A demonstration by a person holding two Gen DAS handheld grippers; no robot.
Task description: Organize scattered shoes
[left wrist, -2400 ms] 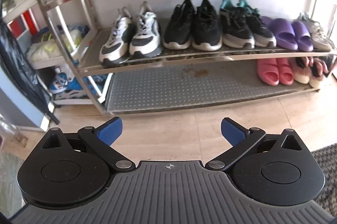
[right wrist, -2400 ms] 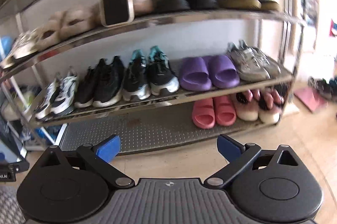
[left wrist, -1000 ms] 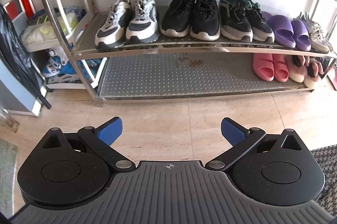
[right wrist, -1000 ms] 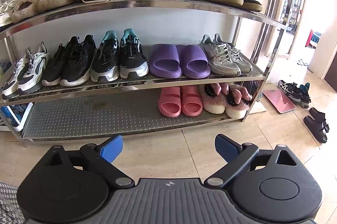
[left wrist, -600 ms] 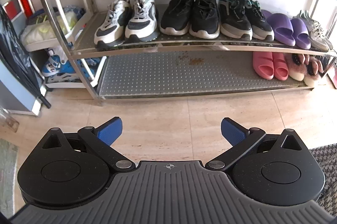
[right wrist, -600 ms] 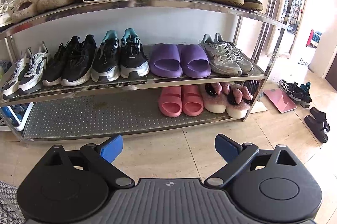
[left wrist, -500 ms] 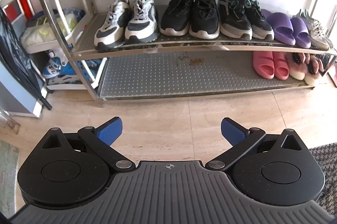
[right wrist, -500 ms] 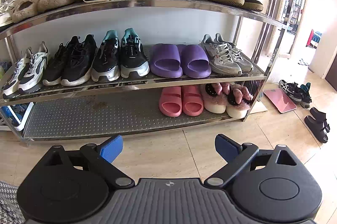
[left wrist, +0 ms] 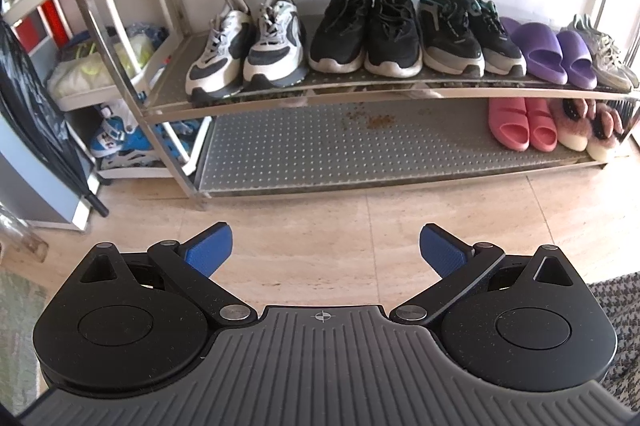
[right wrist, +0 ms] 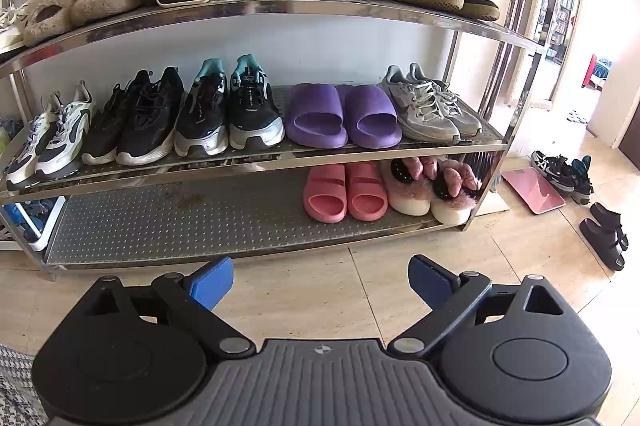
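Steel shoe rack [right wrist: 280, 162] stands ahead of both sets of jaws, across bare floor tiles [left wrist: 320, 222]. Left gripper [left wrist: 325, 246] and right gripper [right wrist: 320, 276] each hold their blue pads spread wide apart with nothing between them. Beyond the jaws, sneakers and purple slides [right wrist: 344, 116] line the middle shelf, and pink slides [right wrist: 344, 192] sit low on the right. Off to the right of the right jaws, two loose pairs, dark sneakers [right wrist: 562, 170] and black sandals [right wrist: 606, 234], lie on the floor by a pink scale [right wrist: 532, 190].

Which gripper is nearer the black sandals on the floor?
Right. The right gripper has the black sandals on the floor off to its right; the left gripper doesn't see them.
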